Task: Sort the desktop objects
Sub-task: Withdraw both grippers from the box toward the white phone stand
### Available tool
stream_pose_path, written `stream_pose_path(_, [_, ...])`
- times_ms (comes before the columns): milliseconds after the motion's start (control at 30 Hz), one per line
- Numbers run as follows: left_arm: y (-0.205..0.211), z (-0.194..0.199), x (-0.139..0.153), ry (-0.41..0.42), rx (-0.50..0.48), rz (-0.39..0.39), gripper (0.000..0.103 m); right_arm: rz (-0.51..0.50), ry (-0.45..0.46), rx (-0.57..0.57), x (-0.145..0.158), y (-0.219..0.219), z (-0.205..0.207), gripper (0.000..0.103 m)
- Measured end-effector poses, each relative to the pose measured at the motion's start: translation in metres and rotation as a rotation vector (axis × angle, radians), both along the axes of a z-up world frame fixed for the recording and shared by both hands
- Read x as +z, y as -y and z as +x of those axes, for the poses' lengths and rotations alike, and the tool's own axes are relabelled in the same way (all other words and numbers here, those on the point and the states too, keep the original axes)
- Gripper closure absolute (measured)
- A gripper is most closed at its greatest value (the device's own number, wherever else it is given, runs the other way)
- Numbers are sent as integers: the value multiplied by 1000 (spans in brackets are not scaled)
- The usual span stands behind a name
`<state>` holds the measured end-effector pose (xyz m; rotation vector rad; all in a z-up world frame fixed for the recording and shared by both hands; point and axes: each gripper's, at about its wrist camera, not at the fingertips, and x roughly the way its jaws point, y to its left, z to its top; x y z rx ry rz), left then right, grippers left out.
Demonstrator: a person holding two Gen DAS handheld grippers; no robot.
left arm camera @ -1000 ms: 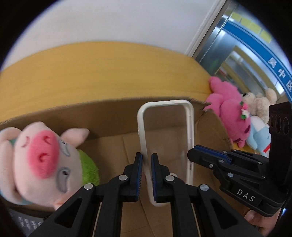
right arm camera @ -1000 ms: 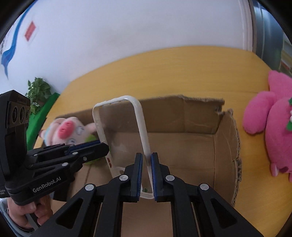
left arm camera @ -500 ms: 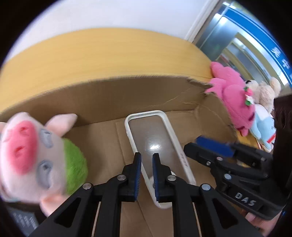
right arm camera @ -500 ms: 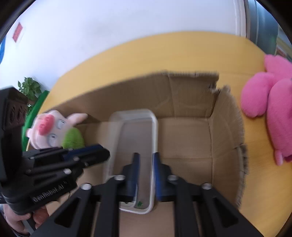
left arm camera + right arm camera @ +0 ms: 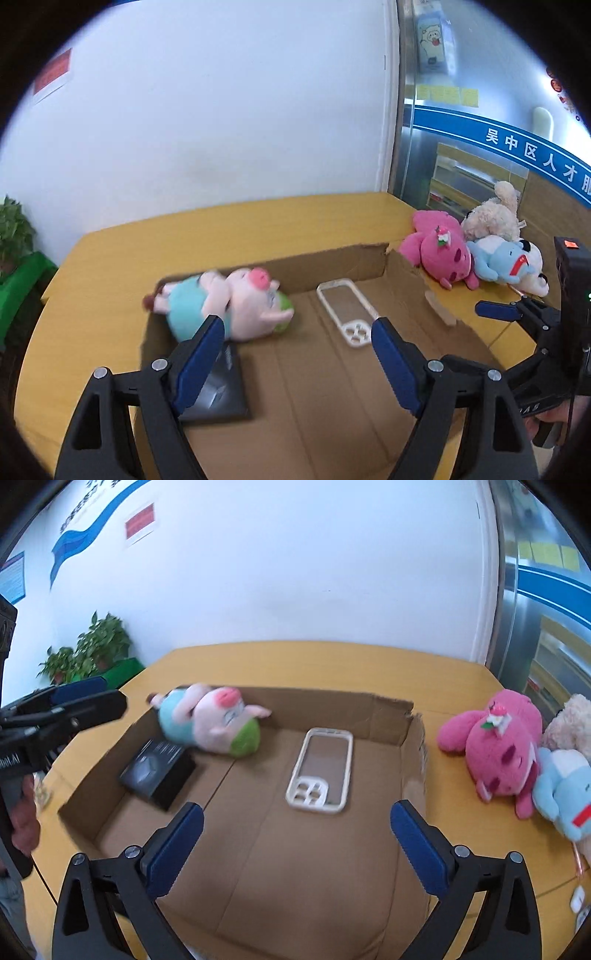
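**Case in the box, both claws wide and empty**

Far left in the right wrist view, the left claw [image 5: 88,698] hovers over the box corner, spread wide, empty. Next, the black box [image 5: 157,771] and pig plush [image 5: 214,720] lie inside the cardboard box [image 5: 406,734]. Centre floor: the phone case [image 5: 319,771], flat, touching nothing. The right claw [image 5: 295,838] hangs wide open above it. Right, on the surface [image 5: 295,661], the pink plush [image 5: 495,746] waits, probably next: approach from above, pinch the body mid-bulk, lift clear of that torn wall.
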<state>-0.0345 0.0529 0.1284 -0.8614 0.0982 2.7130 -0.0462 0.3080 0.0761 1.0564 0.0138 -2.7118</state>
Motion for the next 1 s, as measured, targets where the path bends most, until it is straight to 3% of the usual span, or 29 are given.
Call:
stream_pose_path(100, [17, 15, -20, 40, 47, -25, 21, -12, -3, 14, -11, 7, 29, 0])
stream_pose_path(200, [36, 19, -52, 136, 92, -33, 21, -11, 21, 26, -26, 14, 50, 0])
stream_pose_path(300, [55, 23, -80, 232, 104, 21, 21, 63, 60, 22, -46, 24, 55, 0])
stream_pose_path(467, [70, 34, -104, 308, 121, 64, 21, 61, 85, 3, -62, 17, 61, 0])
stream_pose_path(800, [63, 44, -98, 265, 102, 17, 21, 41, 94, -58, -64, -6, 62, 1])
stream_pose_path(1000, [55, 71, -68, 143, 74, 48, 21, 29, 20, 74, -43, 6, 90, 0])
